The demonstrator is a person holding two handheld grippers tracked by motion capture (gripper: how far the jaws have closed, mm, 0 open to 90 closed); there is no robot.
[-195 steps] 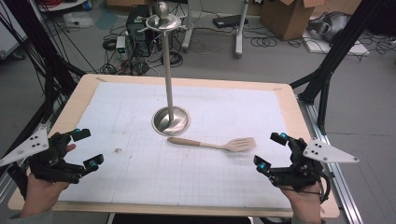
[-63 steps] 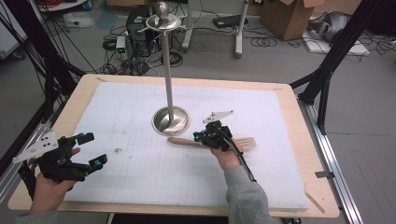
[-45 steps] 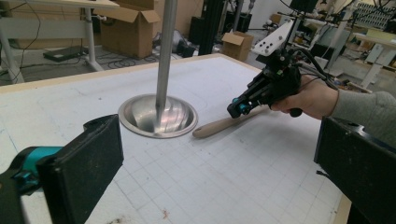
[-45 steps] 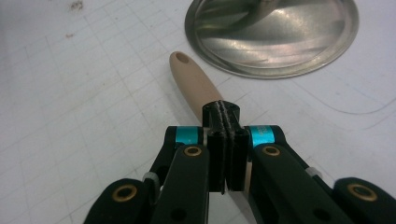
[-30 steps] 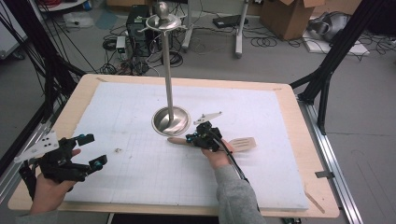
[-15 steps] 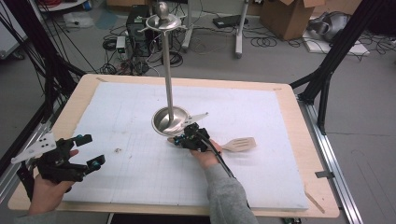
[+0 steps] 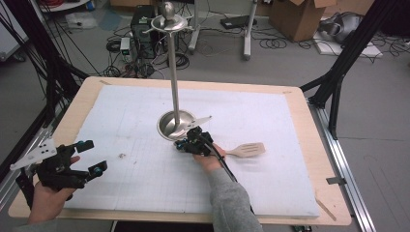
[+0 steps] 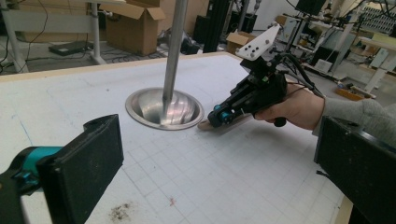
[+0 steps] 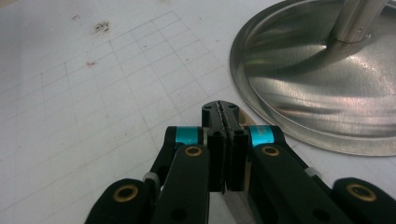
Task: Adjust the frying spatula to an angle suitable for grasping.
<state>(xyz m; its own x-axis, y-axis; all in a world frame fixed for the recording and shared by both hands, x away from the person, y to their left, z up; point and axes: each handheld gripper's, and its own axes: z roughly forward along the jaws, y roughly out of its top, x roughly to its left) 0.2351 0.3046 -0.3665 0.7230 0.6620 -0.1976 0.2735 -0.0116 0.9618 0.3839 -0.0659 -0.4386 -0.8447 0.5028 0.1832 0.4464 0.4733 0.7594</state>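
We take the metal stand (image 7: 176, 123) as our landmark, its round dished base resting on the white gridded mat (image 7: 145, 174) and its thin pole rising straight up from the middle of that base. Our right gripper (image 7: 186, 144) sits low on the mat just in front of the base's rim, on the side nearest us, with its jaws pressed tight together; in the right gripper view (image 9: 225, 122) the two pads meet with only a thin seam between them, and a sliver of pale wood shows beneath them close to the base's edge. That wood is the wooden spatula (image 7: 244, 150), which lies flat on the mat to the right of the stand, its slotted blade pointing away from the base and its handle end running under the right gripper beside the rim. In the left gripper view (image 8: 218, 117) the handle tip pokes out under the clenched jaws, almost touching the base. Our left gripper (image 7: 92, 157) rests well to the left of the stand, near the mat's front corner, its jaws spread wide apart with nothing between them.
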